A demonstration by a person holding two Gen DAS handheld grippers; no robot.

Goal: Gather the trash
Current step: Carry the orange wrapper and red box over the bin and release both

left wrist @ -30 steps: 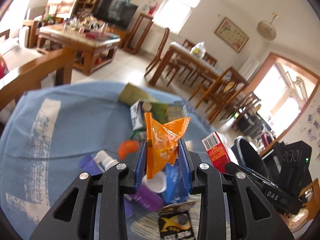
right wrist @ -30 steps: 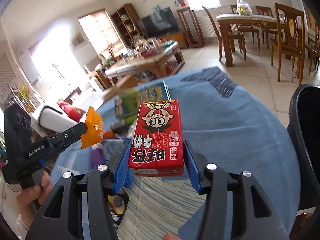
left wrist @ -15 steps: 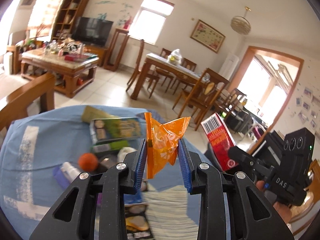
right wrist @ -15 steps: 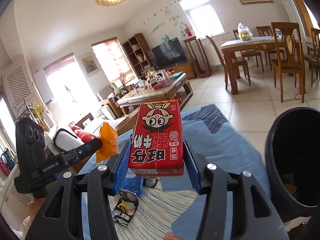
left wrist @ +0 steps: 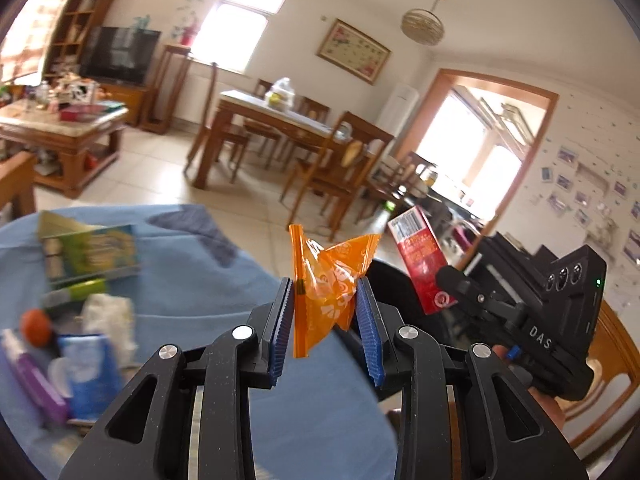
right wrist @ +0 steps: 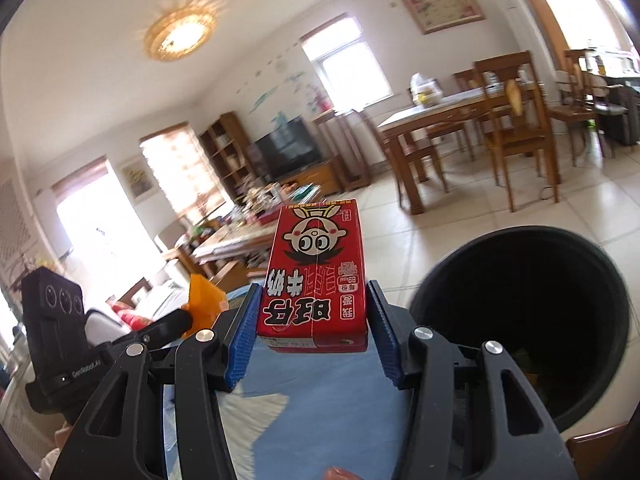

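Both hands are in the carry step of the trash collection, each with a piece already picked up and the bin (right wrist: pixel 520 320) as the place to bring it. The left gripper (left wrist: pixel 326 320) is clamped on an orange wrapper (left wrist: pixel 328 280), its blue pads pressing the crinkled film from both sides so that it stands up above the jaws. The right gripper (right wrist: pixel 312 332) is closed on a red carton (right wrist: pixel 316 276), held by its two long sides with the printed face up. In the right wrist view the bin stands just beside the carton, to its right and lower, its dark mouth open and some scraps visible at the bottom; the carton is near the rim but not yet over the opening. The wrapper is farther from the bin, on the far side of the carton. More litter, boxes, a bottle and crumpled paper, lies on the blue cloth (left wrist: pixel 200 280), well away from the bin. As I judge it, the next move calls for bringing each gripper over the bin's mouth, the right one first since it is nearer, and parting the jaws only once the piece hangs clear inside the rim; the light wrapper may cling to a pad or drift, so it should be let go low over the opening.
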